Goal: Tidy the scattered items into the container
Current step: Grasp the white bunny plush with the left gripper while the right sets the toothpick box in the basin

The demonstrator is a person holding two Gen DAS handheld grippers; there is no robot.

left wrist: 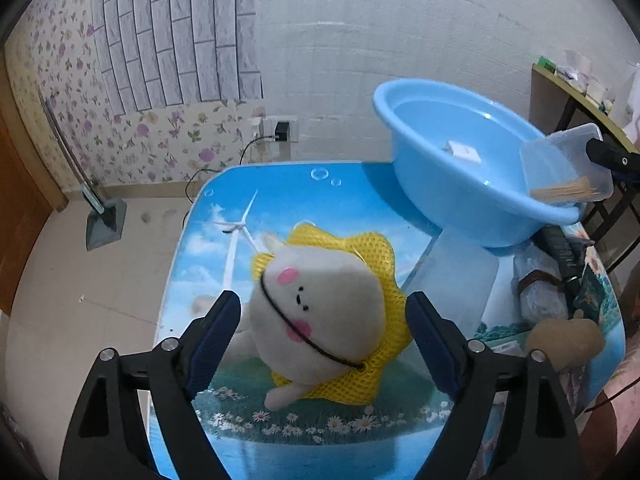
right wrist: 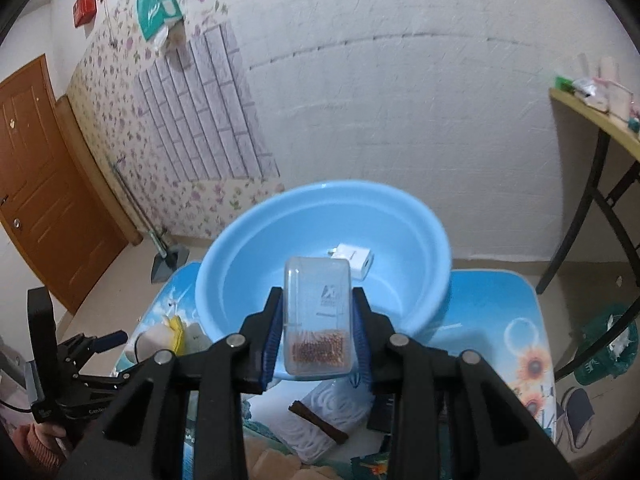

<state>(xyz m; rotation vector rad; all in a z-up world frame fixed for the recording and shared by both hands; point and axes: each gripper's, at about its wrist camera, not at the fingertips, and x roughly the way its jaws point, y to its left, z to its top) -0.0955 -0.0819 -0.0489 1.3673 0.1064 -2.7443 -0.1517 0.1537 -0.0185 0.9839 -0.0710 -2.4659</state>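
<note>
The right hand-held gripper [right wrist: 318, 334] clamps a clear toothpick box [right wrist: 318, 320] (sticks piled at its near end) over the blue basin [right wrist: 248, 240], where a white charger [right wrist: 357, 260] lies.

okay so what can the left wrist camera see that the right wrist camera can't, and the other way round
Only the left wrist view shows the white plush toy's face on its yellow mesh collar, lying between the open left gripper, and a black charger plugged into the wall.

Only the right wrist view shows the brown wooden door and the right gripper shut on the clear plastic toothpick box from both sides.

Both show the round light-blue plastic basin with a small white plug adapter inside, on the sky-print table.
</note>
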